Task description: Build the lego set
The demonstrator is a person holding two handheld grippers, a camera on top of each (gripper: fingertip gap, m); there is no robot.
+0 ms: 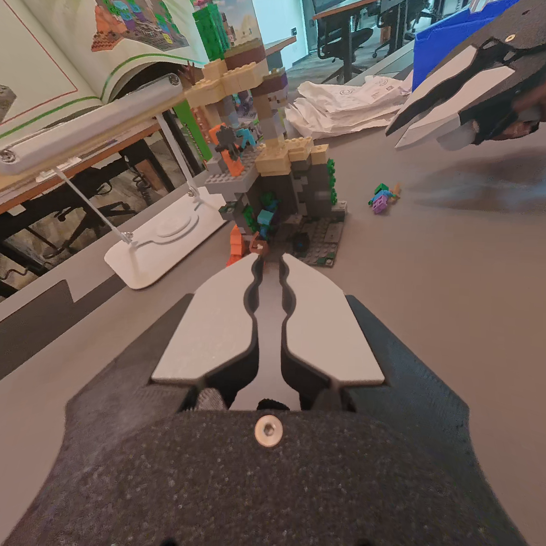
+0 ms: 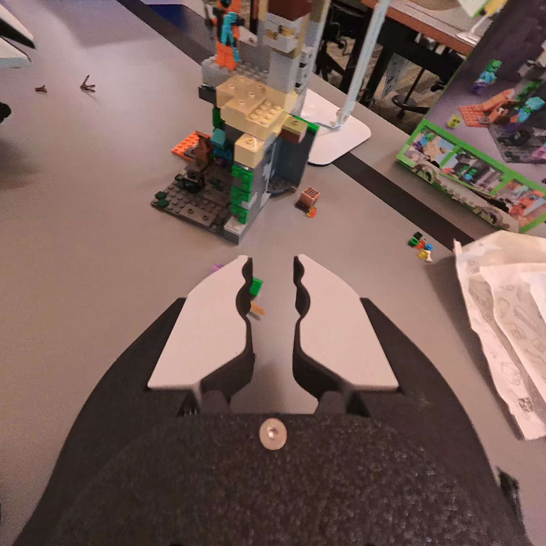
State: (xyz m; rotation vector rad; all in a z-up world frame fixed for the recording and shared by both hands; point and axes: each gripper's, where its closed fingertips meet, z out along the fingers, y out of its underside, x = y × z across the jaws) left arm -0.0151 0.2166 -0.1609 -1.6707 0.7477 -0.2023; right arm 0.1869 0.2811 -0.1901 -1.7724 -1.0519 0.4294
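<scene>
Off to your left a white book stand (image 1: pixel 165 245) rests on the grey table (image 1: pixel 413 325). Far right lie crumpled white paper bags (image 1: pixel 345 109) — a blue bin (image 1: pixel 437 47) just behind them. Beyond the table edge, office chairs (image 1: pixel 345 38) and wooden desks (image 1: pixel 334 11).

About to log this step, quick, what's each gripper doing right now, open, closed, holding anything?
Left gripper: open by a narrow gap, holding nothing.
Right gripper: open, holding nothing; a small lego figure lies on the table beneath it.

No legible writing anywhere.
</scene>
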